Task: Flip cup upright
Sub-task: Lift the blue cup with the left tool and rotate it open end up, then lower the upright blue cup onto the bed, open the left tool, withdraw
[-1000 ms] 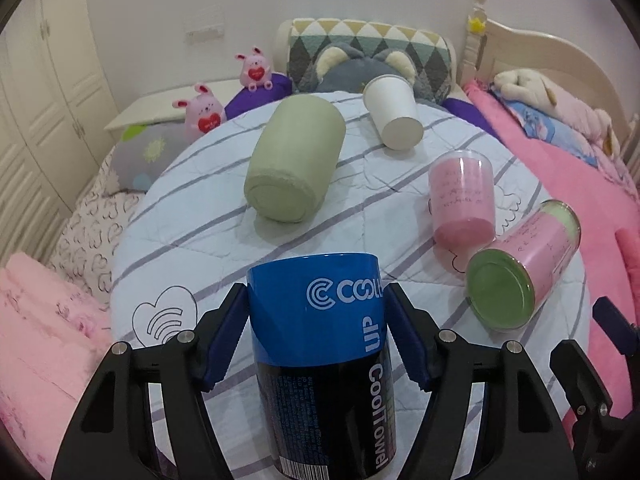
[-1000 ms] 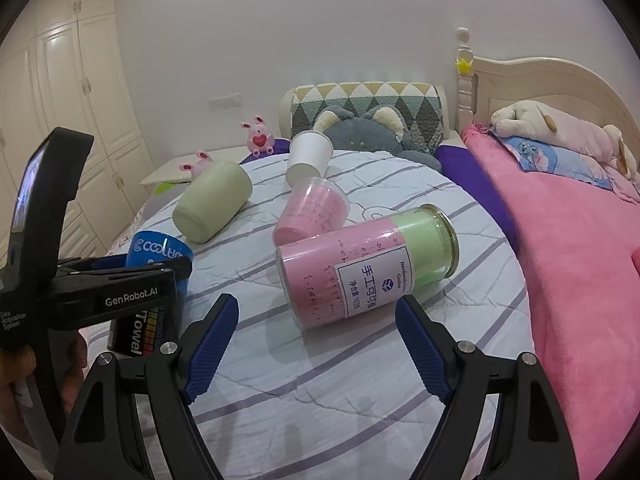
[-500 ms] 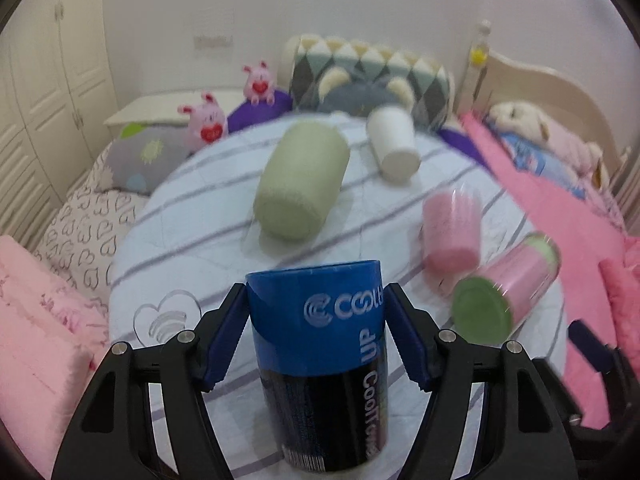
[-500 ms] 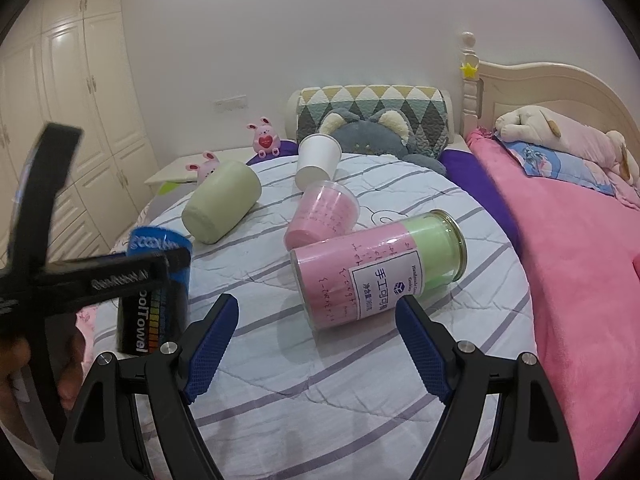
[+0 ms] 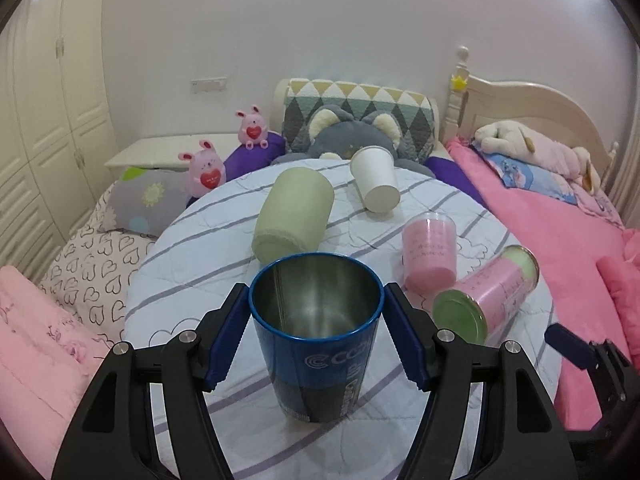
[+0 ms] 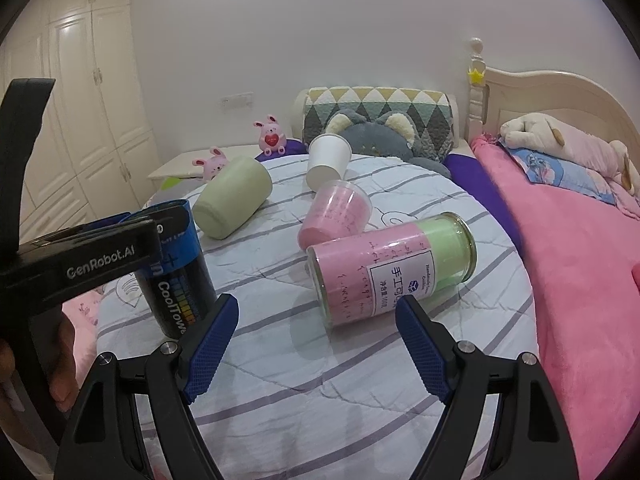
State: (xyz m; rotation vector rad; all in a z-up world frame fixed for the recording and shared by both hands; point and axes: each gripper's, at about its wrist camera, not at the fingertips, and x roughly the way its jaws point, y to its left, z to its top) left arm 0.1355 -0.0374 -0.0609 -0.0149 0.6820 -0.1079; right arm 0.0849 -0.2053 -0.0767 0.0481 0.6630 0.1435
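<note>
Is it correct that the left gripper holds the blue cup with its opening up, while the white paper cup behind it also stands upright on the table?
Not quite. The left gripper does hold the blue cup opening up, but the white paper cup lies on its side on the table, as the left wrist view shows.

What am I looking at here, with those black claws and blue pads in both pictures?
No robot: a person holds two hand grippers, each with a fisheye camera looking along its fingers. The left gripper holds a blue cup upright, mouth up, between its pads on the striped round table. The right gripper is open and empty; its view shows the left one from the side. Lying tipped over: a green cup, a white paper cup, a pink cup and a pink-and-green jar.
</note>
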